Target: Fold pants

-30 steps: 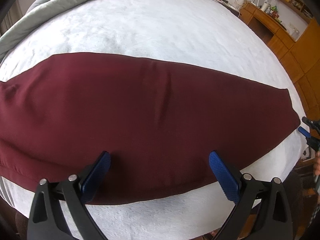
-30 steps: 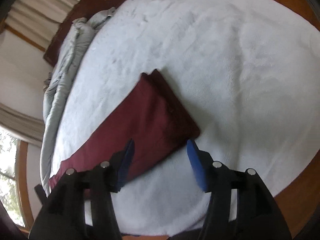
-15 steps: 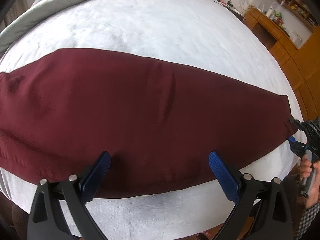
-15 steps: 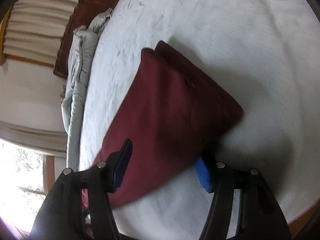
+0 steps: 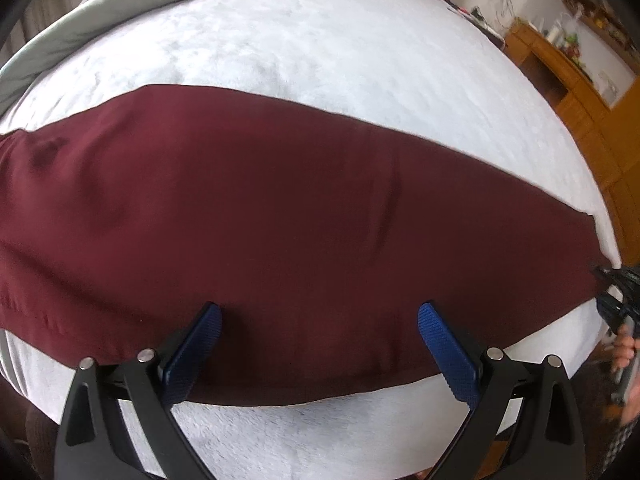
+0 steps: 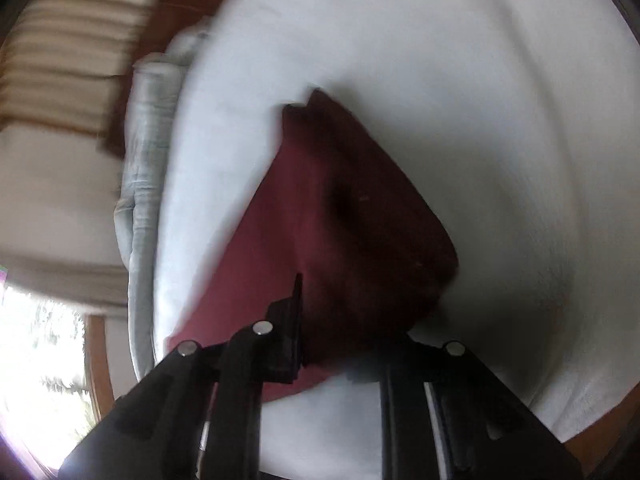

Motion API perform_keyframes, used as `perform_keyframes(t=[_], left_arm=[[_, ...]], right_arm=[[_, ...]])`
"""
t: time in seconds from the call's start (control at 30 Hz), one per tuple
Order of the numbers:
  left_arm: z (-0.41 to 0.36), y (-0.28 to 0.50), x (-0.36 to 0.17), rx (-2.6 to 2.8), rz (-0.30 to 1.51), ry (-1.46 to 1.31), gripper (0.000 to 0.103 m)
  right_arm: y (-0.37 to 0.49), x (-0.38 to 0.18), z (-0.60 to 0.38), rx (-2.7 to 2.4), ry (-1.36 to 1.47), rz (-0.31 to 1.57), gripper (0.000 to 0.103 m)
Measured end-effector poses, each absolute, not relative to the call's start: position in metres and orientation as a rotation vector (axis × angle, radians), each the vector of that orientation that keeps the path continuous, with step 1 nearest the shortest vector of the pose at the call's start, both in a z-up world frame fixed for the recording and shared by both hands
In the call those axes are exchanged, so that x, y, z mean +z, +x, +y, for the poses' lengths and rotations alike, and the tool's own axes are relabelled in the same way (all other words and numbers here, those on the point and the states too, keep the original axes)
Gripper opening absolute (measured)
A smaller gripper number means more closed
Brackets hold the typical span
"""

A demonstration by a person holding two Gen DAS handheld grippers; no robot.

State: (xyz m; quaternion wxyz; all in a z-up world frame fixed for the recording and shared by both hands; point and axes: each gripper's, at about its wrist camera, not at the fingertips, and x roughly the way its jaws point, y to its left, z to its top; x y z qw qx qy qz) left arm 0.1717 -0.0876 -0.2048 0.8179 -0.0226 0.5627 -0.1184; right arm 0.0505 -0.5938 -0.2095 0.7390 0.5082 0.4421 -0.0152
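Now the right gripper has come down and pinched the end corner of the long maroon cloth pants, lying flat across the white fleece bed cover. Left gripper, lower centre, hangs spread above them. Folding can begin, I think.

Left hand-held gripper agape, right hand-held gripper clamped

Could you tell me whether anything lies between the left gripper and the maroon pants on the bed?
Nothing visible does. The left gripper hangs with jaws open directly over the near edge of the pants, which lie flat on the white blanket with nothing on top.
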Motion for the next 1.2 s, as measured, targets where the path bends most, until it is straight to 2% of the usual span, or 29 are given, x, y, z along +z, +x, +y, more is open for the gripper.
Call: perform_keyframes(t=[0.17, 0.33, 0.53, 0.67, 0.9, 1.07, 1.13, 1.17, 1.2], left_arm=[[-0.086, 0.168, -0.198, -0.277, 1.186, -0.048, 0.099], [-0.055, 0.167, -0.178, -0.247, 1.151, -0.159, 0.099], [-0.012, 0.162, -0.168, -0.185, 1.114, -0.256, 0.099], [0.007, 0.154, -0.169, -0.162, 1.109, -0.297, 0.099], [0.028, 0.141, -0.172, -0.134, 1.103, -0.356, 0.099], [0.037, 0.135, -0.169, -0.124, 1.091, -0.374, 0.099], [0.039, 0.139, -0.169, -0.123, 1.089, -0.377, 0.099], [0.039, 0.139, -0.169, -0.124, 1.088, -0.38, 0.099], [0.039, 0.14, -0.168, -0.124, 1.09, -0.382, 0.099]], right_arm=[[0.055, -0.181, -0.584, -0.077, 1.011, 0.97, 0.014], [0.062, -0.121, -0.551, -0.066, 0.875, 0.903, 0.014], [0.097, -0.052, -0.449, 0.037, 0.621, 0.869, 0.016], [0.122, -0.033, -0.372, 0.122, 0.513, 0.882, 0.016], [0.158, -0.045, -0.239, 0.23, 0.342, 0.968, 0.016], [0.171, -0.094, -0.173, 0.236, 0.203, 1.08, 0.018], [0.161, -0.117, -0.164, 0.239, 0.178, 1.125, 0.02], [0.157, -0.124, -0.163, 0.243, 0.177, 1.143, 0.024], [0.155, -0.132, -0.161, 0.257, 0.178, 1.165, 0.033]])
